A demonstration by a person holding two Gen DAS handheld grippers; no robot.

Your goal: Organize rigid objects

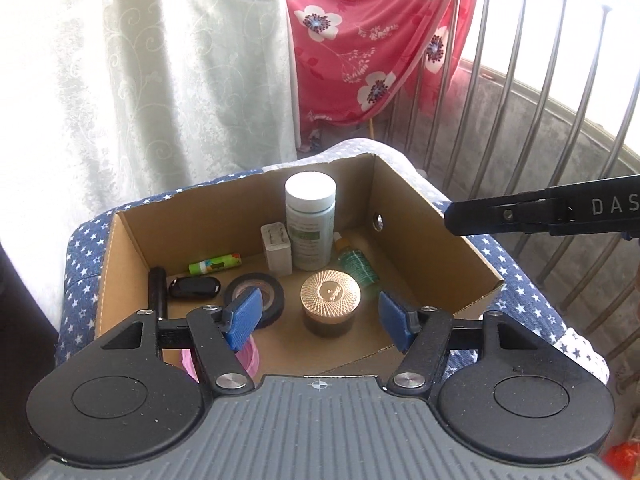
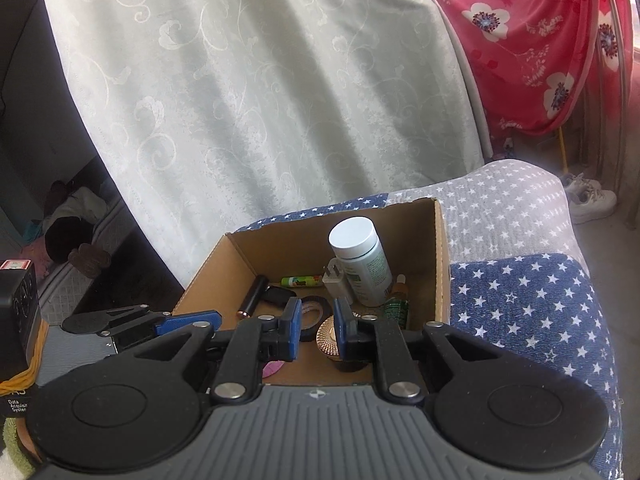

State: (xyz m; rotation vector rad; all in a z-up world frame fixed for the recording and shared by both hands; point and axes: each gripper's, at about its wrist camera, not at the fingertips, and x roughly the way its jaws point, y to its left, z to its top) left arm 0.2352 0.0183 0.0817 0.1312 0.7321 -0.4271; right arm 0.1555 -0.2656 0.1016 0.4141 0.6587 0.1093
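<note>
While both grippers hang over the cardboard box (image 1: 120, 248), neither one holds anything. The left gripper (image 1: 320, 318) has its blue pads wide apart, with nothing touching them. Seen between those pads, lower down in the box, is a jar with a shiny gold lid (image 1: 330, 294). The right gripper (image 2: 316, 330) has its pads close together with only a thin gap, and nothing is in that gap.

The box sits on a blue cloth with white stars (image 1: 520, 292). Standing at the far side of the box is a tall white bottle (image 1: 311, 224). A small white plug (image 1: 276, 252) stands just beside it on the left. To the right of the bottle lies a little green dropper bottle (image 1: 356, 264). A green tube (image 1: 216, 263) lies to the left of the plug. Nearer are a roll of black tape (image 1: 256, 300), a black key fob (image 1: 194, 287) and a black stick (image 1: 157, 284) by the left wall. Something pink (image 1: 250, 358) peeks out at the near edge, partly hidden.
</note>
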